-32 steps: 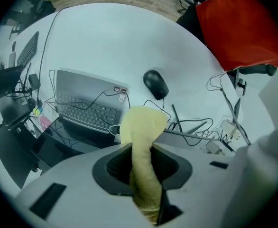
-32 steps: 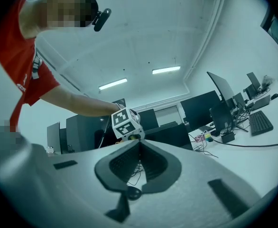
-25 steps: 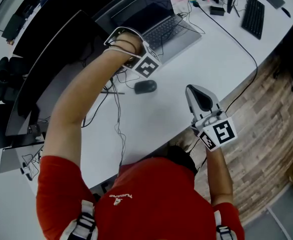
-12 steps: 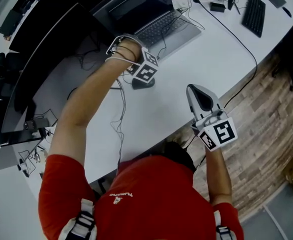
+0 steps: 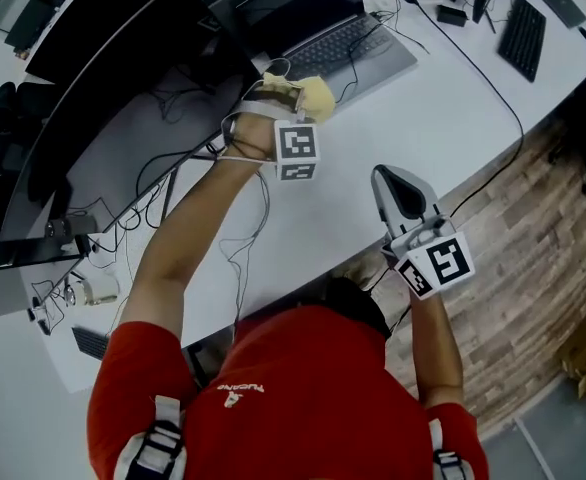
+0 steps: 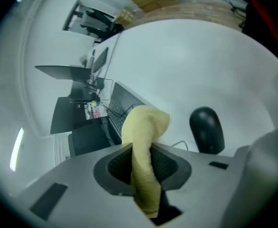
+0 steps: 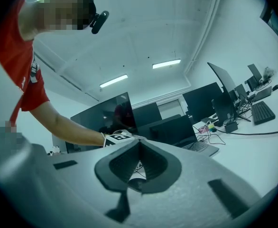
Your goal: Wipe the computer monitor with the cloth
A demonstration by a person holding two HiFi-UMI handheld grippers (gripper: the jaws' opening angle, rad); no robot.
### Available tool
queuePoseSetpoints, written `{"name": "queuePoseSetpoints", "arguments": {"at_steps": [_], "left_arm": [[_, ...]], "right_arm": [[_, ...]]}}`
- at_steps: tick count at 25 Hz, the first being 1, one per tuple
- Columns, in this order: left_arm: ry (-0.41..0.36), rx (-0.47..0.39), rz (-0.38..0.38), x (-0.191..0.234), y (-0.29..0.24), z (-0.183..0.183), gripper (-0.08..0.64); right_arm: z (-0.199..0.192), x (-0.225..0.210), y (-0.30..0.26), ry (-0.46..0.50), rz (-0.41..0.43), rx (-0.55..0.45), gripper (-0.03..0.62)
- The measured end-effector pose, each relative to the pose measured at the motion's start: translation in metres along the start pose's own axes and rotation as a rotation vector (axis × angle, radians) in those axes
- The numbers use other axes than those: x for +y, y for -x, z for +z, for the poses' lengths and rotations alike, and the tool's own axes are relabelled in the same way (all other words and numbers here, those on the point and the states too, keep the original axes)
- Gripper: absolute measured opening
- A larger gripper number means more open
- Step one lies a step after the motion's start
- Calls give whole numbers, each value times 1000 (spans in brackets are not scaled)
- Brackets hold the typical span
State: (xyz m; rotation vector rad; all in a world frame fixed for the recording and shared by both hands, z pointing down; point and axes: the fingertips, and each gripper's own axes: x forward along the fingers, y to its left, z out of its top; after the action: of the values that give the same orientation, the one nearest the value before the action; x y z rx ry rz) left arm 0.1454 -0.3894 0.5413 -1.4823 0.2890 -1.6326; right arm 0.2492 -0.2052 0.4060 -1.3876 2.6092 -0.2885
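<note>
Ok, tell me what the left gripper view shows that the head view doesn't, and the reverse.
Only the left gripper view: the left gripper with its jaws clamped on the yellow cloth, and a black mouse lying on the white desk beside it. Only the head view: the right gripper near the desk's edge, the long dark monitor and the person's red shirt. Both: the cloth, the open laptop and the desk.

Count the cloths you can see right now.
1: a yellow cloth pinched in the left gripper, above the desk near the laptop. The clutter could hide others.
</note>
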Motion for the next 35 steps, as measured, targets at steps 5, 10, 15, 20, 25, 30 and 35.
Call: {"name": "queuePoseSetpoints", "arguments": {"at_steps": [5, 10, 15, 20, 25, 30, 35], "left_arm": [[375, -163, 108, -1, 35, 16, 80], [833, -313, 183, -3, 73, 8, 80], [1165, -404, 252, -19, 99, -22, 80], [1497, -551, 312, -30, 119, -51, 80], [1911, -795, 324, -35, 153, -70, 80], [2057, -855, 369, -44, 187, -81, 80], [2215, -890, 472, -47, 197, -80, 80]], "right_arm": [[0, 13, -8, 6, 34, 16, 5], [0, 27, -18, 21, 68, 43, 5], [3, 43, -35, 36, 72, 50, 5], [9, 72, -49, 76, 65, 65, 5], [12, 94, -57, 101, 60, 74, 5], [14, 85, -73, 107, 102, 87, 5], [19, 71, -94, 95, 206, 89, 5]]}}
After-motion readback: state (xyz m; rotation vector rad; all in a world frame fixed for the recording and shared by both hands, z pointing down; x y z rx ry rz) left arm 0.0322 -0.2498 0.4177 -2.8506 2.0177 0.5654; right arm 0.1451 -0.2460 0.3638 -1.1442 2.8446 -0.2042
